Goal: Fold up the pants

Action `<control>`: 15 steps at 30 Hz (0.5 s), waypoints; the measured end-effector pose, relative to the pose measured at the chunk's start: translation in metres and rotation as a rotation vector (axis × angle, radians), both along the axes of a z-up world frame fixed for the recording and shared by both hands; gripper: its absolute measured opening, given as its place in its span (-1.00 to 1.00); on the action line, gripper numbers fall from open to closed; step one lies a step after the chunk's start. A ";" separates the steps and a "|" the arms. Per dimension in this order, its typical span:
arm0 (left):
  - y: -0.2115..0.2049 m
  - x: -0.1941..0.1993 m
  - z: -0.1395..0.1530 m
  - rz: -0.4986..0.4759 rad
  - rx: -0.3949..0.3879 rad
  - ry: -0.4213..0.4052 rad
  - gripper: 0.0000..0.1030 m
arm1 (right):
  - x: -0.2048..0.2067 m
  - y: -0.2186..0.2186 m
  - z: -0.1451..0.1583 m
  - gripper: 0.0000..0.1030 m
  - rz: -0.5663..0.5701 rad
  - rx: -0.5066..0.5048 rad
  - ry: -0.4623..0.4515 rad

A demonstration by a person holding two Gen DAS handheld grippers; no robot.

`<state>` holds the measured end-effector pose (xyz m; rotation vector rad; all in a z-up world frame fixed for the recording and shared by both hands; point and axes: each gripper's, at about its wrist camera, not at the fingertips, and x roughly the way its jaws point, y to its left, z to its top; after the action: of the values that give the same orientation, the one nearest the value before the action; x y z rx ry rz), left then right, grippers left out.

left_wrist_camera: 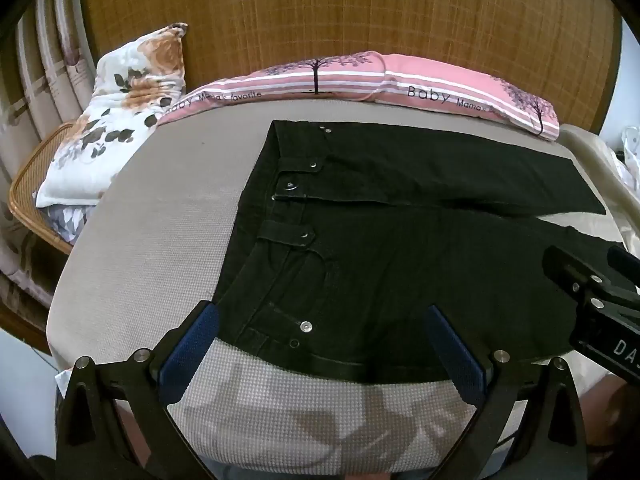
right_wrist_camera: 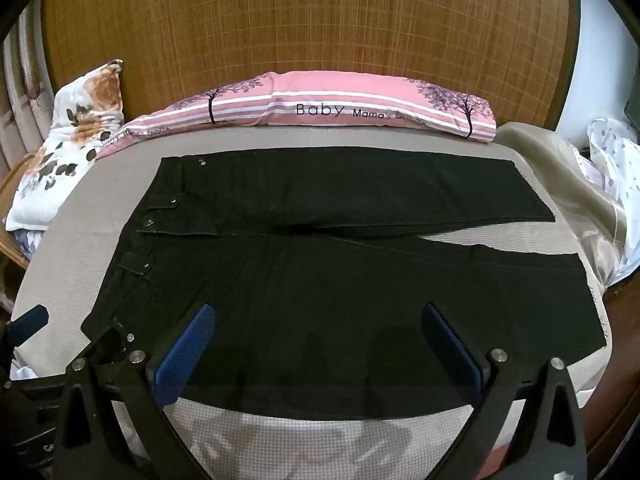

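A pair of black denim pants (right_wrist_camera: 320, 280) lies flat and unfolded on a bed covered in grey waffle-textured fabric (left_wrist_camera: 152, 248), straight ahead of both grippers. The waistband, with its metal button and rivets, points to the left of both grippers, and the two legs run off to the right, parted by a narrow wedge of bedcover near the hems.

The left gripper (left_wrist_camera: 322, 350) hovers above the near edge of the pants at the waistband and pocket corner, its blue-padded fingers (left_wrist_camera: 192, 344) spread wide apart and gripping nothing. The right gripper (right_wrist_camera: 320, 350) hovers over the near leg further right, its blue pads (right_wrist_camera: 184, 356) likewise wide apart with nothing between them. Whether either gripper touches the cloth cannot be told.

Beyond the pants, a long pink striped pillow printed with trees and the word "Baby" (right_wrist_camera: 360, 110) rests against a woven brown headboard (right_wrist_camera: 300, 28). To the far left of the grippers a white floral cushion (left_wrist_camera: 120, 120) leans beside a wicker basket (left_wrist_camera: 32, 184). A crumpled beige satin sheet (right_wrist_camera: 560, 168) lies off to the right.
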<state>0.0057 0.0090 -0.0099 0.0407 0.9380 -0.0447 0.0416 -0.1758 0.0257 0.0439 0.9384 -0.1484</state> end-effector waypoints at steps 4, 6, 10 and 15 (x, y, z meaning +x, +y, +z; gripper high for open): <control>0.000 0.000 0.000 0.001 0.001 0.001 0.98 | -0.001 0.000 0.000 0.99 0.003 0.000 0.000; 0.000 0.000 0.000 0.001 0.000 0.001 0.98 | 0.000 0.000 0.000 0.99 0.004 0.002 -0.002; -0.001 0.001 -0.002 0.000 0.002 0.001 0.98 | 0.000 -0.001 0.001 0.99 0.002 0.002 0.002; -0.001 0.000 -0.002 -0.001 0.005 0.001 0.98 | 0.000 -0.004 0.006 0.99 0.002 0.005 0.002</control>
<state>0.0061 0.0083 -0.0122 0.0453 0.9394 -0.0433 0.0413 -0.1797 0.0316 0.0471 0.9404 -0.1447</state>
